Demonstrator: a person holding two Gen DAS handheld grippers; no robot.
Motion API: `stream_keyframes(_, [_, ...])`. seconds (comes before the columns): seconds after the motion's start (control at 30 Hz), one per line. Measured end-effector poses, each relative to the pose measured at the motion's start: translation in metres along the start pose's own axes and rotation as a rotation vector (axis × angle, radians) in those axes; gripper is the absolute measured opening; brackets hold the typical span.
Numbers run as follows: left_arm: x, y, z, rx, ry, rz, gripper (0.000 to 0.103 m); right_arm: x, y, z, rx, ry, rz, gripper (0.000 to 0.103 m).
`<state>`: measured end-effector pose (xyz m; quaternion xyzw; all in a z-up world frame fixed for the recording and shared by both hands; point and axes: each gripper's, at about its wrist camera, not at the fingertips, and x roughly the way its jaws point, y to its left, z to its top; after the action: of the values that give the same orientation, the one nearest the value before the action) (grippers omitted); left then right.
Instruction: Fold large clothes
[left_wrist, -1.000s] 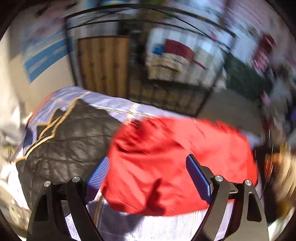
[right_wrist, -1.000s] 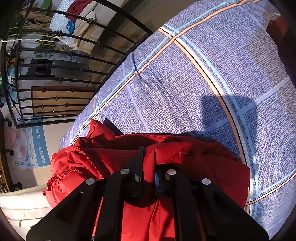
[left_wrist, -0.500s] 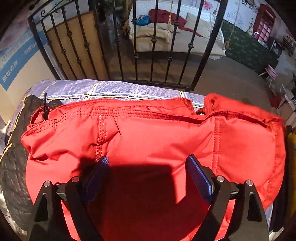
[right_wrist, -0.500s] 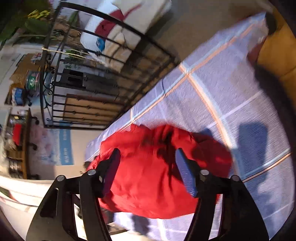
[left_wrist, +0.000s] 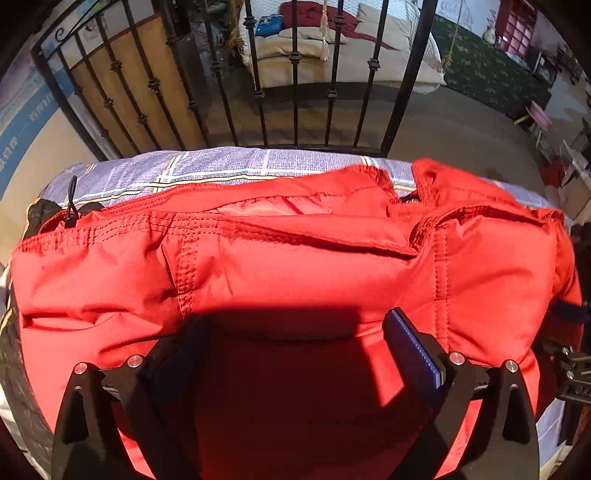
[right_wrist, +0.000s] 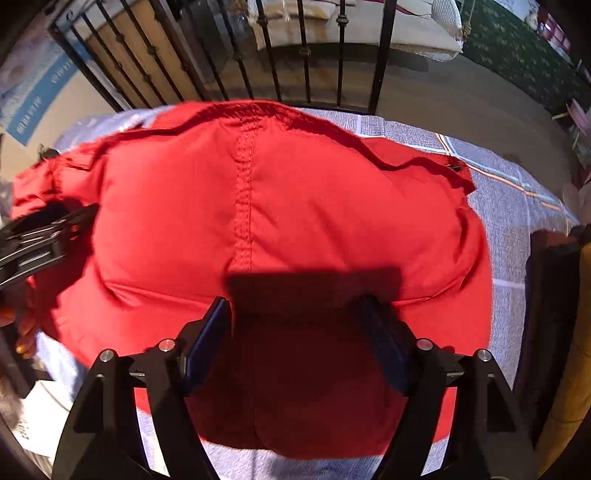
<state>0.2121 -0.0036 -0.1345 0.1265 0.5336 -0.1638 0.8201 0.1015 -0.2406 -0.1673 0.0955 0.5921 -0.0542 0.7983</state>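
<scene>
Left gripper (left_wrist: 295, 354) at 6 o'clock, jaws opening wide, nothing clamped; points down over one red jacket (left_wrist: 295, 266). Right gripper (right_wrist: 299, 339) at 6 o'clock in own view, jaws opening, released, fabric below but not pinched. Jacket lies bunched on checked blue-grey bedcover (right_wrist: 517, 192), filling centre. One dark quilted garment (left_wrist: 40, 214) at 9 o'clock, partly under jacket. One black iron railing (left_wrist: 295, 74) at 12 o'clock beyond bed edge; one cushioned swing seat (left_wrist: 343, 44) farther back.
</scene>
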Motion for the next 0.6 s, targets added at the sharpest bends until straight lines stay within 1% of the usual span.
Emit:
stream_keyframes(0.07, [0.007, -0.002, 0.001, -0.006, 0.000, 0.009, 0.098, 0.016, 0.005, 0.007, -0.035, 0.012, -0.052, 0.083])
stream_keyframes(0.2, [0.019, -0.007, 0.007, 0.004, 0.016, 0.035, 0.098, 0.037, 0.003, 0.022, -0.040, 0.069, -0.084, 0.092])
stream_keyframes(0.27, [0.022, -0.008, 0.007, 0.014, 0.011, 0.041, 0.098, 0.047, -0.003, 0.026, -0.004, 0.108, -0.069, 0.093])
stream_keyframes(0.37, [0.028, -0.009, 0.007, 0.024, 0.013, 0.046, 0.098, 0.054, -0.001, 0.035, -0.012, 0.141, -0.085, 0.094])
stream_keyframes(0.6, [0.036, -0.009, 0.011, 0.033, 0.024, 0.041, 0.098, 0.076, -0.002, 0.046, -0.001, 0.175, -0.112, 0.096])
